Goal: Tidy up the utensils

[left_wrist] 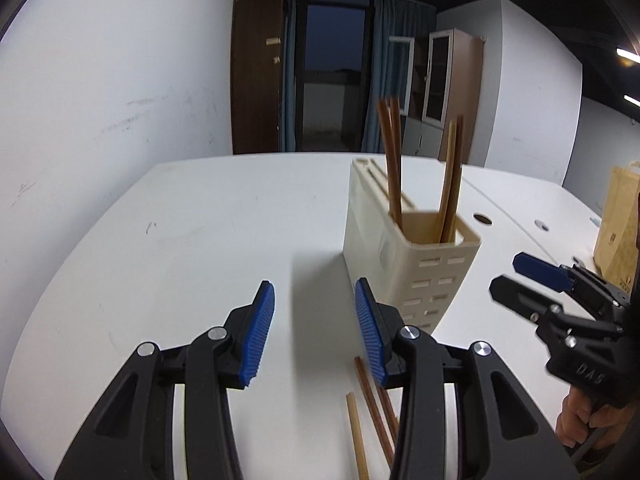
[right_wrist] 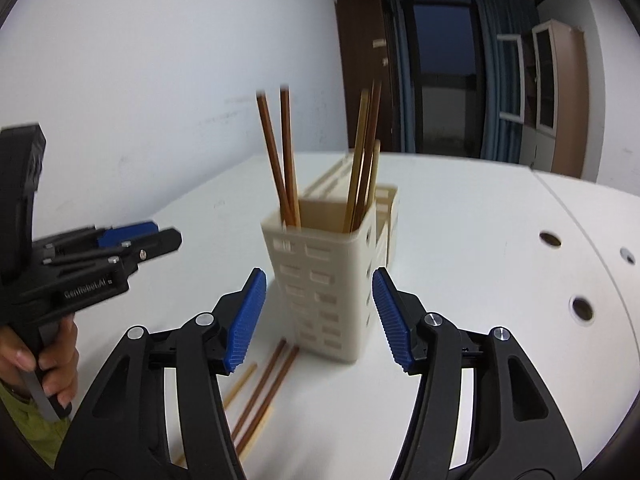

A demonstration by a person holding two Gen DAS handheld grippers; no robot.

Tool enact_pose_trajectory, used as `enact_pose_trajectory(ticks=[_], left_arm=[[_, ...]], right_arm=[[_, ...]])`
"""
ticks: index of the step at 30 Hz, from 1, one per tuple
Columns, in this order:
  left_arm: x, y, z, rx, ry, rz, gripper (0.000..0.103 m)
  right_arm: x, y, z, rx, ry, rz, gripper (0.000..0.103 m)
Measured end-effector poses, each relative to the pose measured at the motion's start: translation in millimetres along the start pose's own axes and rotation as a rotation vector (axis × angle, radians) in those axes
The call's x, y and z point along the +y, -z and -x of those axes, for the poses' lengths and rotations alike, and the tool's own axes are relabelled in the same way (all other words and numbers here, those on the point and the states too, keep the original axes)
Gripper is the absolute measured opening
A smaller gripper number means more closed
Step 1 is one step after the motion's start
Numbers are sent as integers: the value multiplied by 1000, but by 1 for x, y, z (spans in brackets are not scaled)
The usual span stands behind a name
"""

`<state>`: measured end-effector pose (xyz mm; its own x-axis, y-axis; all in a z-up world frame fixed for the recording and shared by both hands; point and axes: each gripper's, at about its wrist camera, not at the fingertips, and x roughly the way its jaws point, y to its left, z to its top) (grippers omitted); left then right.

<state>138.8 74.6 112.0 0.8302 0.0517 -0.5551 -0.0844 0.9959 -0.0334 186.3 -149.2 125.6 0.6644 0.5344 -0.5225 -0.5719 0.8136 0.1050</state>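
A cream slotted utensil holder (left_wrist: 400, 256) (right_wrist: 320, 248) stands upright on the white table (left_wrist: 200, 220). Several brown and pale chopsticks (left_wrist: 390, 160) (right_wrist: 282, 160) stand in its open compartment. More loose chopsticks (left_wrist: 372, 408) (right_wrist: 264, 384) lie flat on the table in front of the holder. My left gripper (left_wrist: 315, 292) hovers open just left of the holder, above the loose chopsticks, with nothing between its blue pads. My right gripper (right_wrist: 320, 276) is open in front of the holder, its pads apart from the walls. Each gripper also shows at the edge of the other's view: the right gripper (left_wrist: 508, 276), the left gripper (right_wrist: 160, 236).
A brown paper bag (left_wrist: 618, 220) stands at the table's right edge. Round cable holes (right_wrist: 582, 308) dot the right part of the table. A hand (right_wrist: 48, 360) grips the left tool's handle. A white wall runs along the left; a dark window and cabinets lie beyond.
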Motion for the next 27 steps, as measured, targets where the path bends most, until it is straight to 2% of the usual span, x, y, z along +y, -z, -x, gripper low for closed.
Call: enact_pose_trajectory(ticks=[7,14,16,27], left_arm=[[-2,21,-18,77,-14,-43,41],[-6,37,-38,183,17,-70,41],[-3,43,-44,221,46,-63,41],[-11,61,-73,349,109,-62,41]], right_arm=[[6,26,-13,116,-3,22,56],[9,42,-22,211,-10,11,58],[8,46,-24,238,-12,-2,58],[14,68,-42,400,-35,-42,59]])
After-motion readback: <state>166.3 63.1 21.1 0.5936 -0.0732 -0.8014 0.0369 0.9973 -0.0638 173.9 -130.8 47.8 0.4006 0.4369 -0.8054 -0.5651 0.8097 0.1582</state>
